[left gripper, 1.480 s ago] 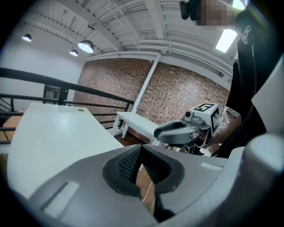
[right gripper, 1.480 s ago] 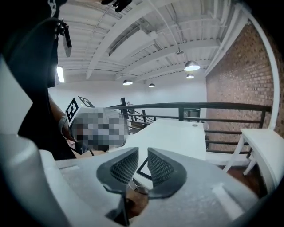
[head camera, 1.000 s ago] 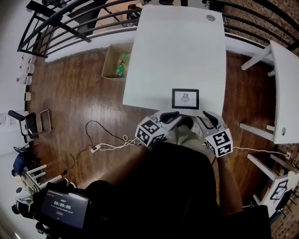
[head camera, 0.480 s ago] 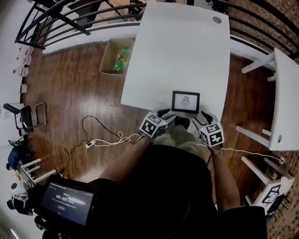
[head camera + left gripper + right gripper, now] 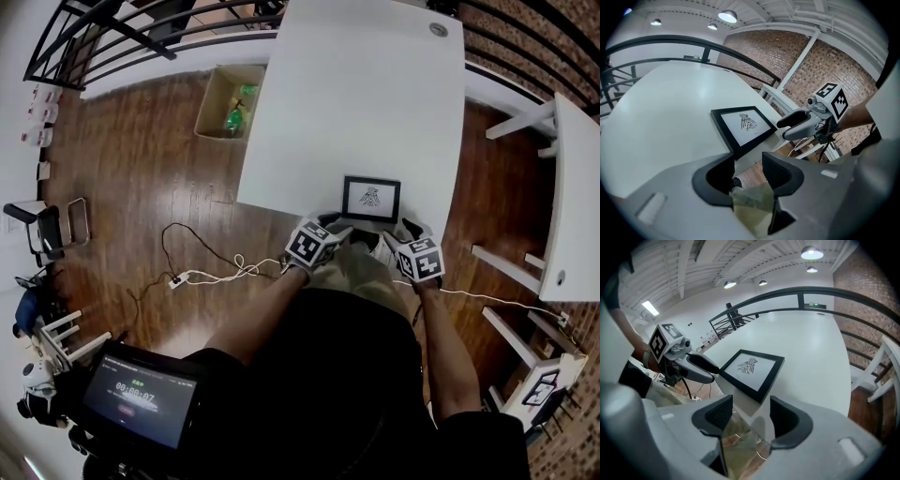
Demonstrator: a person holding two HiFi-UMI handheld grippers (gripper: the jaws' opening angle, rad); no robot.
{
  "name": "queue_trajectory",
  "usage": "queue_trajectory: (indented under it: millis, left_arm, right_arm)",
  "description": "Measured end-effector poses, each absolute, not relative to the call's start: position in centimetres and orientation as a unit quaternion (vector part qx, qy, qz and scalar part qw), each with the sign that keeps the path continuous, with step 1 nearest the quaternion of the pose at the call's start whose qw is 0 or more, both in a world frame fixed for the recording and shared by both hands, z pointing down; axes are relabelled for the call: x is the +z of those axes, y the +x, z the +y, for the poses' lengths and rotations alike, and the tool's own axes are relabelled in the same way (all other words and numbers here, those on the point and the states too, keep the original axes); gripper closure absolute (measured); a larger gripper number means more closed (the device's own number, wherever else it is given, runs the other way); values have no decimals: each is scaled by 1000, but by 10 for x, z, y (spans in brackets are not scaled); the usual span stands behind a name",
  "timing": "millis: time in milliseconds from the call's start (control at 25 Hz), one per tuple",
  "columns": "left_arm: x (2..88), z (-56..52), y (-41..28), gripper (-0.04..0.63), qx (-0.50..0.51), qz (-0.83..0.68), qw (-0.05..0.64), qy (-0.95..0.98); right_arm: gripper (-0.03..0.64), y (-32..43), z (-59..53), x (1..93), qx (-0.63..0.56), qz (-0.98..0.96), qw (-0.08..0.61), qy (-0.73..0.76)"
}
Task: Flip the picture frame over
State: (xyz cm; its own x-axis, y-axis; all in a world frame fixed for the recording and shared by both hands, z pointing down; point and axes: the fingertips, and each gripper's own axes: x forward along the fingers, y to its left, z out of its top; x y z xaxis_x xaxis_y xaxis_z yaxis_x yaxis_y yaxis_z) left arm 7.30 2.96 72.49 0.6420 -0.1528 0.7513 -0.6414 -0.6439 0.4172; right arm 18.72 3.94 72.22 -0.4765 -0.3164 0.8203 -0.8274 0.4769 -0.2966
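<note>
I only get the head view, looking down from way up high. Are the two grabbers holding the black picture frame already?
Observer: Not yet. The left gripper view shows the left gripper with its jaws apart and opening, and nothing between them.
Operator: What about the other grabber?
Observer: Same. The right gripper is opening too and is empty. The black rectangular picture frame lies flat on the white table, just ahead of it.
Operator: What's the picture of?
Observer: A small black line drawing on white, facing up. It looks like something with wings, but I can't tell more.
</note>
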Motion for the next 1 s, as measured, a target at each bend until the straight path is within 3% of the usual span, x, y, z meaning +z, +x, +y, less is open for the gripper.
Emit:
queue_trajectory:
  millis: [1000]
  left_arm:
    - [719, 24, 79, 374, 351, -237, 353, 834]
  right_arm:
    - [379, 178, 40, 722, 380, -785, 337, 354]
